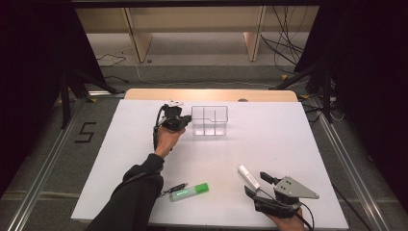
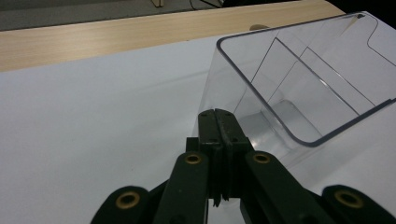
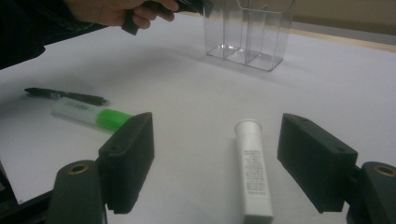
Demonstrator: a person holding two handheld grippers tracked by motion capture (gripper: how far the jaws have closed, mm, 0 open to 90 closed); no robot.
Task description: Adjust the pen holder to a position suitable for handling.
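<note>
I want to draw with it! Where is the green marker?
In the high view the green marker lies on the white table's near edge, left of middle, beside a black pen and left of the white tube.

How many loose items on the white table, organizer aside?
3. White tube lies between the right gripper's open jaws; green-capped marker at the near edge, by the left sleeve; black pen just behind it. Sleeve may hide more.
</note>
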